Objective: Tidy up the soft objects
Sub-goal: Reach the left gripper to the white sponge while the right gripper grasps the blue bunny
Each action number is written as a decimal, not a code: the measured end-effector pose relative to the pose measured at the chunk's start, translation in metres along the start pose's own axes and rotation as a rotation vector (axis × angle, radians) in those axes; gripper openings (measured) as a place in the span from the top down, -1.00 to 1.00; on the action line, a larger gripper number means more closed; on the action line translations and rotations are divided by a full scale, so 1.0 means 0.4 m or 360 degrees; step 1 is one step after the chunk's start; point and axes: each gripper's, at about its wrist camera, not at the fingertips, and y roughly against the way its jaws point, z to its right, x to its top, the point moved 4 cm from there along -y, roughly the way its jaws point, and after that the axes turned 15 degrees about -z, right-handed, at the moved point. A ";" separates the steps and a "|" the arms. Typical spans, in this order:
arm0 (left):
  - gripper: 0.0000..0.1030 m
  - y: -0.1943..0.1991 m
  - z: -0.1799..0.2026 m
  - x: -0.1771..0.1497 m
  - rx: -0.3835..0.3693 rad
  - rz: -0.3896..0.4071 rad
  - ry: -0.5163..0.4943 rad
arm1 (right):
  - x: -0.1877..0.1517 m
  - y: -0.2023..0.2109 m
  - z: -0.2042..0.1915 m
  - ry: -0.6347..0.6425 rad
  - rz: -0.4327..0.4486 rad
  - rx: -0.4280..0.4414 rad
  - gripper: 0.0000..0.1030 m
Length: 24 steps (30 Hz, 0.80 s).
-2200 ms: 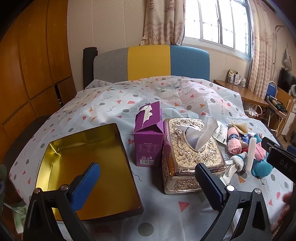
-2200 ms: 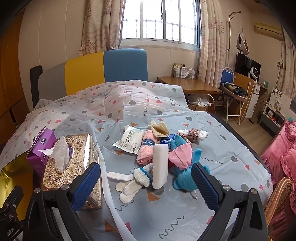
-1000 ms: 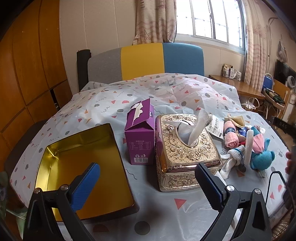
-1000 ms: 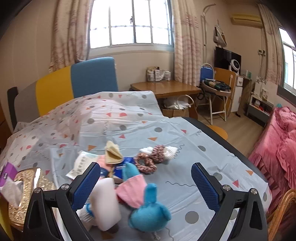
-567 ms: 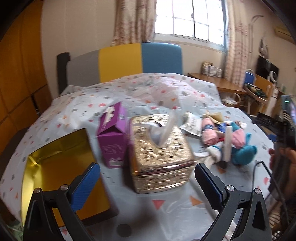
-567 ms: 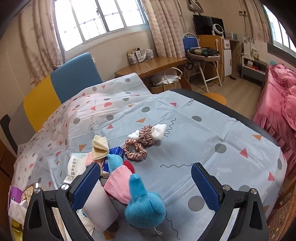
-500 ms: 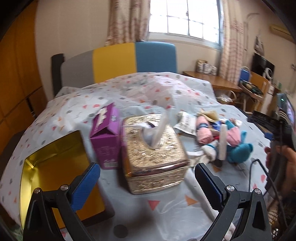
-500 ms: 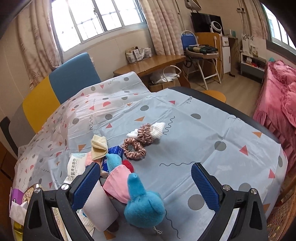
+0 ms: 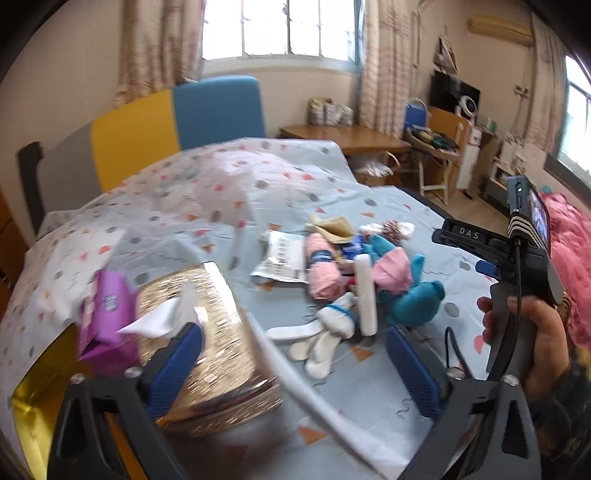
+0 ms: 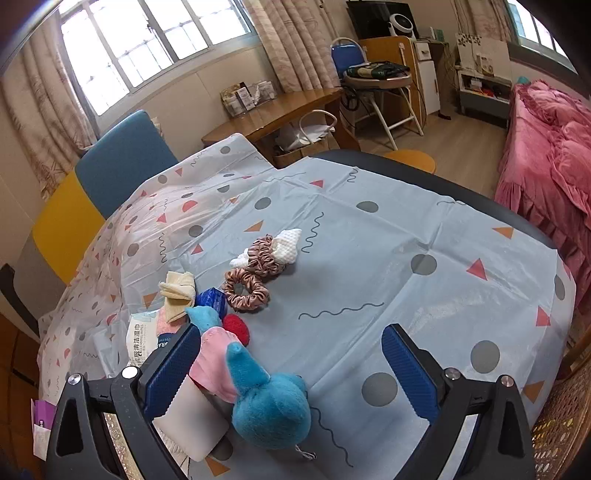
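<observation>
Two satin scrunchies (image 10: 245, 291) lie here. One blue plush toy (image 10: 269, 410), one gold tissue box (image 9: 207, 343), one purple carton (image 9: 105, 321).

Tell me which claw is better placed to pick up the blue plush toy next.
Probably the right claw: it is open, and the blue plush toy lies just below and between its fingers. The left claw is open too, but hangs over the gold tissue box, farther away.

Daylight pours in through the windows (image 9: 280, 29) at the top of both views, blown out to near white. The room is evenly bright, with soft, faint shadows under the toys. The left wrist view is smeared by motion blur, worst on the gold tissue box (image 9: 210, 347) at lower left. The right wrist view is sharp. Both curve strongly outward, with dark corners.
</observation>
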 end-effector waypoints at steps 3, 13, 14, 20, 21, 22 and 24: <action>-0.33 -0.077 0.052 0.040 -0.0039 -0.0102 -0.0075 | 0.002 0.002 0.012 -0.0039 -0.0006 0.0026 -0.95; -0.09 -0.266 0.159 0.123 -0.0100 -0.0249 -0.0138 | 0.005 -0.008 0.028 -0.0103 -0.0047 0.0082 -0.95; -0.08 -0.288 0.162 0.134 -0.0110 -0.0268 -0.0129 | 0.006 -0.010 0.029 -0.0108 -0.0051 0.0087 -0.95; 0.66 -0.298 0.166 0.142 -0.0285 -0.0250 -0.0085 | 0.003 -0.038 0.030 -0.0115 -0.0126 0.0109 -0.94; 0.66 -0.279 0.161 0.134 -0.0299 -0.0231 -0.0090 | 0.002 -0.044 0.029 -0.0113 -0.0150 0.0128 -0.92; 0.66 -0.261 0.155 0.128 -0.0313 -0.0212 -0.0089 | 0.000 -0.051 0.026 -0.0103 -0.0171 0.0134 -0.86; 0.66 -0.220 0.139 0.114 -0.0347 -0.0173 -0.0087 | -0.007 -0.067 0.011 -0.0057 -0.0222 0.0118 -0.83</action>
